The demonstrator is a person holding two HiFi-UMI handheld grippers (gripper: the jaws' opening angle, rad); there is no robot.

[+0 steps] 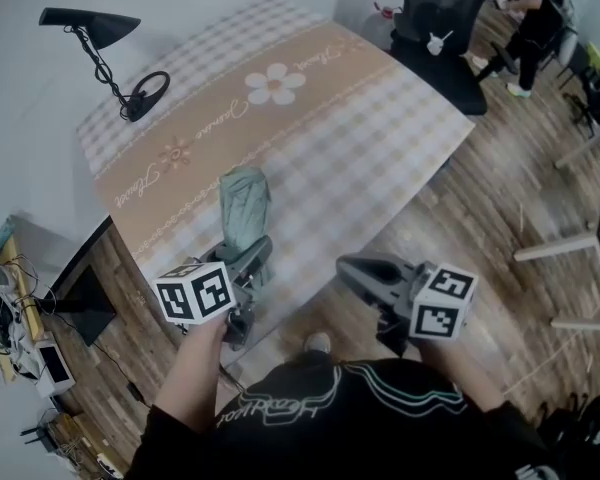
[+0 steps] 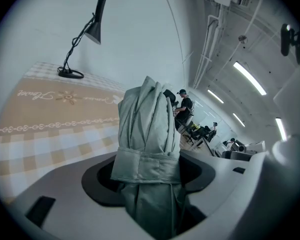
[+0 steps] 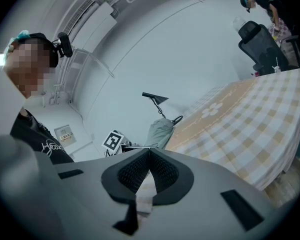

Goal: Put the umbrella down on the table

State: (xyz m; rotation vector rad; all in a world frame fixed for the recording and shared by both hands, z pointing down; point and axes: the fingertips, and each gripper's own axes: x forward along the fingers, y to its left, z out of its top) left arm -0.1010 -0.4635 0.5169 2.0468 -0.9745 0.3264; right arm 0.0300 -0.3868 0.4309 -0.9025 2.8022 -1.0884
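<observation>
Spreading wide below: long table [image 1: 380, 138] under beige-and-white checked cloth. Over its near edge, toward the left corner, folded sage-green fabric umbrella [image 1: 245, 203], clamped about the strapped middle by left gripper [image 1: 252, 258], tip slanting toward the far edge. Probably light, soft outside, stiff along the shaft; best held at the strap. Right gripper [image 3: 149, 156] closed, empty, just off the near edge.
</observation>
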